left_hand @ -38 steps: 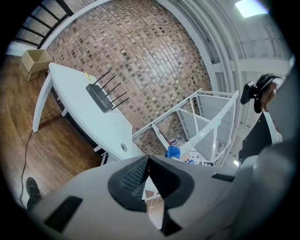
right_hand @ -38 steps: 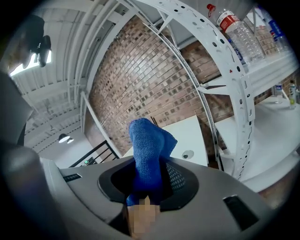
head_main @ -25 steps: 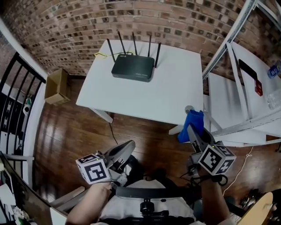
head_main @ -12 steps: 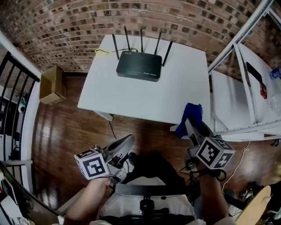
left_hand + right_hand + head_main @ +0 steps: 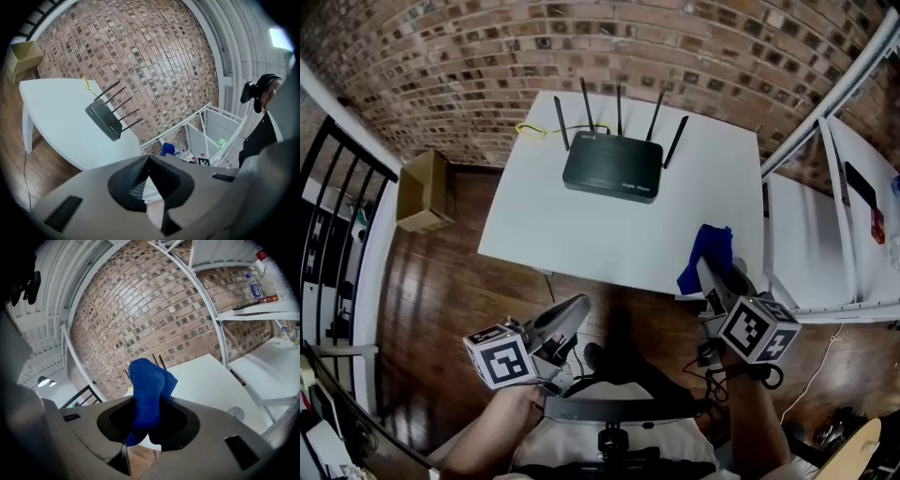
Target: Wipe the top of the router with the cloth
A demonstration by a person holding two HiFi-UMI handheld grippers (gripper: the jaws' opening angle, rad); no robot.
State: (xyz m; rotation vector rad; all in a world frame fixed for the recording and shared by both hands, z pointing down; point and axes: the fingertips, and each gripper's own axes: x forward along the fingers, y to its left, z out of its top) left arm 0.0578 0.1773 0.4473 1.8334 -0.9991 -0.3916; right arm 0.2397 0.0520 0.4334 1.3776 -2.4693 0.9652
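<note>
A plain indoor room was shown; whether home or office could not be told. A brick wall (image 5: 469, 56), a dark wooden floor (image 5: 441, 281), a white table (image 5: 581, 225), white metal shelves (image 5: 806, 244), a black railing (image 5: 337, 187) and a cardboard box (image 5: 427, 192) were seen.

No word, brand or number can be read anywhere. The router (image 5: 612, 169), far on the white table (image 5: 534, 225), carries a short line of pale print on the near right of its top and a small pale mark at its far left edge. Both are too small to make out. The near-left marker cube (image 5: 499, 358) and the near-right marker cube (image 5: 757, 330) show black-and-white square code patterns, no letters. On the right-hand shelves, a bottle (image 5: 253, 287) has a blue label and a flat dark object (image 5: 865, 202) has a red one, both only blurs.
</note>
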